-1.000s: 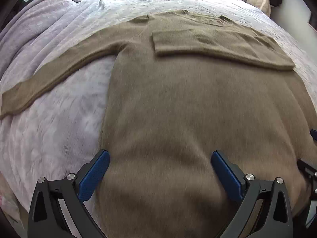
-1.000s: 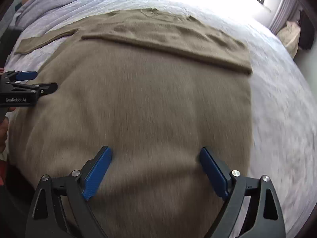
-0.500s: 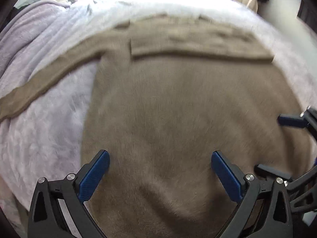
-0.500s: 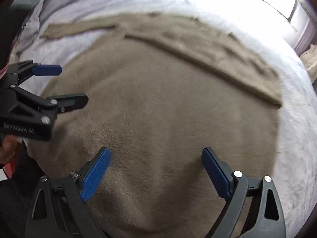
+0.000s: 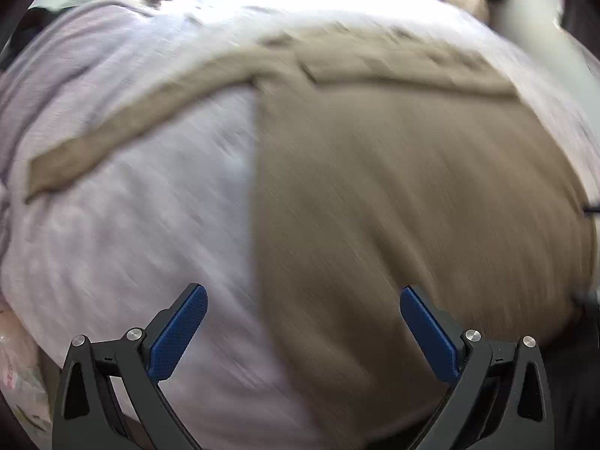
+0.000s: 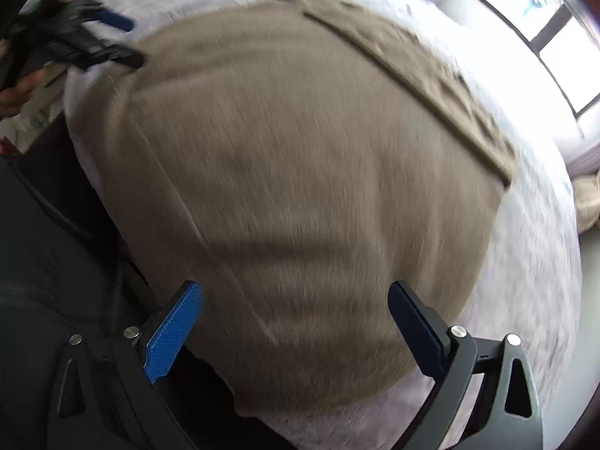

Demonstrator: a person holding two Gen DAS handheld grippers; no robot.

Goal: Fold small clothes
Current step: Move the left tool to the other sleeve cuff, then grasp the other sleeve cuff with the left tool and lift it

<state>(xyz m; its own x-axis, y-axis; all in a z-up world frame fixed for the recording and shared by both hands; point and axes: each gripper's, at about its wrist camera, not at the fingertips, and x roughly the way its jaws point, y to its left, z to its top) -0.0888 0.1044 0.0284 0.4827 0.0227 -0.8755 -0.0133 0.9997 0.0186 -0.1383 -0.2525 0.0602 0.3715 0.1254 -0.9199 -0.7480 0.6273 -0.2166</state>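
Note:
A tan knit sweater [image 5: 405,187] lies flat on the bed, its right sleeve folded across the chest [image 5: 405,71] and its left sleeve [image 5: 123,131] stretched out to the left. It also fills the right wrist view [image 6: 300,172]. My left gripper [image 5: 303,296] is open and empty, above the sweater's left side edge near the hem. My right gripper [image 6: 294,292] is open and empty, above the hem near the sweater's right side. The left gripper also shows in the right wrist view [image 6: 112,37] at the upper left. Both views are motion-blurred.
The sweater rests on a pale lilac bedspread [image 5: 131,232] that shows around it [image 6: 532,262]. A bright window [image 6: 555,26] is at the far right. The person's dark clothing [image 6: 45,255] is at the near bed edge. A cream bundle [image 6: 588,198] lies past the bed's right side.
My left gripper has swung left, so the sweater's left edge and the bedspread now sit between its fingers. My right gripper has moved right and closer to the hem. Both stay open.

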